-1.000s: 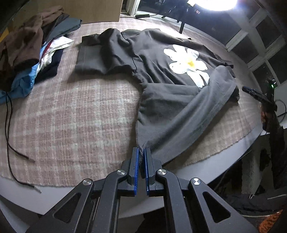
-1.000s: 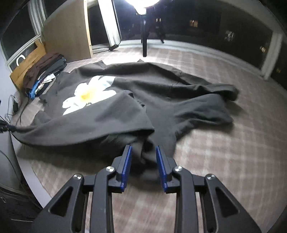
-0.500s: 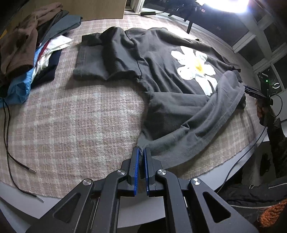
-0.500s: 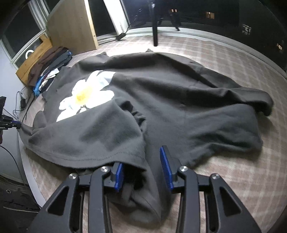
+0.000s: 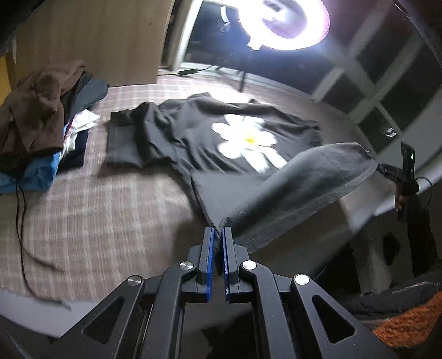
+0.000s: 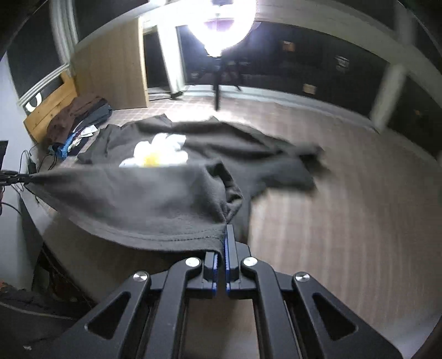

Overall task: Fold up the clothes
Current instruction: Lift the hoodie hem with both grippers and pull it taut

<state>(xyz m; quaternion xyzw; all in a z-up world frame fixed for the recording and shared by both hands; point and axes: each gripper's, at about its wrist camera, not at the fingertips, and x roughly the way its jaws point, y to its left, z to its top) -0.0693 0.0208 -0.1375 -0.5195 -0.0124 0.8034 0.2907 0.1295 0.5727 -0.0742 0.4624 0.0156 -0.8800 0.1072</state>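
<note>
A dark grey sweatshirt with a white daisy print lies on the plaid cloth of the table. Its bottom hem is lifted off the cloth and stretched between both grippers. My left gripper is shut on one hem corner. My right gripper is shut on the other hem corner, where the fabric bunches. In the right wrist view the raised hem hides the lower half of the daisy. A sleeve trails to the right.
A pile of brown, blue and white clothes sits at the table's far left beside a wooden board. A thin black cable lies on the cloth. A ring lamp glares behind. The table edge runs close to the grippers.
My right gripper closed on the hem corner. Both grippers rose, lifting the hem off the cloth and pulling it taut between them.
</note>
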